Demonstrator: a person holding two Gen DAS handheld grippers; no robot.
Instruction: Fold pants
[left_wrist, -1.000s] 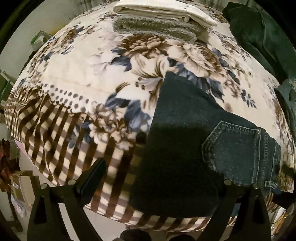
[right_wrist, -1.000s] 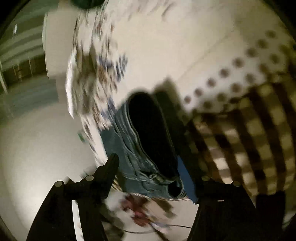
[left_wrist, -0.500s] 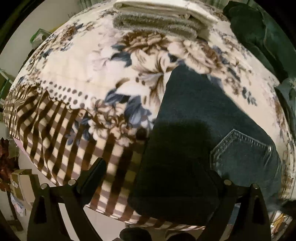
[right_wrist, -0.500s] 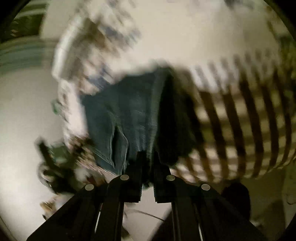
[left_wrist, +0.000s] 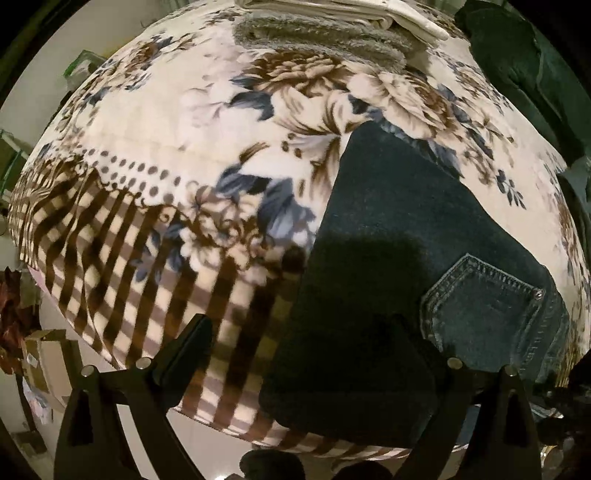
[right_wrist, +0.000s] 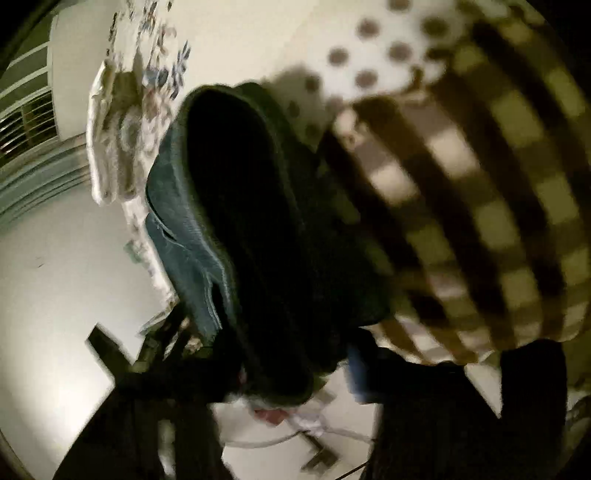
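Dark blue jeans (left_wrist: 399, 236) lie folded on a floral and checked blanket (left_wrist: 177, 122), back pocket (left_wrist: 484, 306) up at the right. My left gripper (left_wrist: 306, 354) is open and hovers over the near edge of the jeans. In the blurred right wrist view the folded jeans (right_wrist: 266, 229) fill the middle, thick fold edge toward the camera. My right gripper's fingers (right_wrist: 155, 365) are dark and smeared at the bottom, spread apart on either side of the jeans.
A stack of folded grey and cream towels (left_wrist: 332, 26) lies at the far side of the bed. Dark green clothing (left_wrist: 528, 70) is heaped at the far right. The bed's near edge drops to a pale floor (right_wrist: 55, 277) with clutter.
The left gripper has moved slightly closer over the jeans. The right gripper, shut half a second ago at the jeans' edge, now stands spread apart, and its view has swung.
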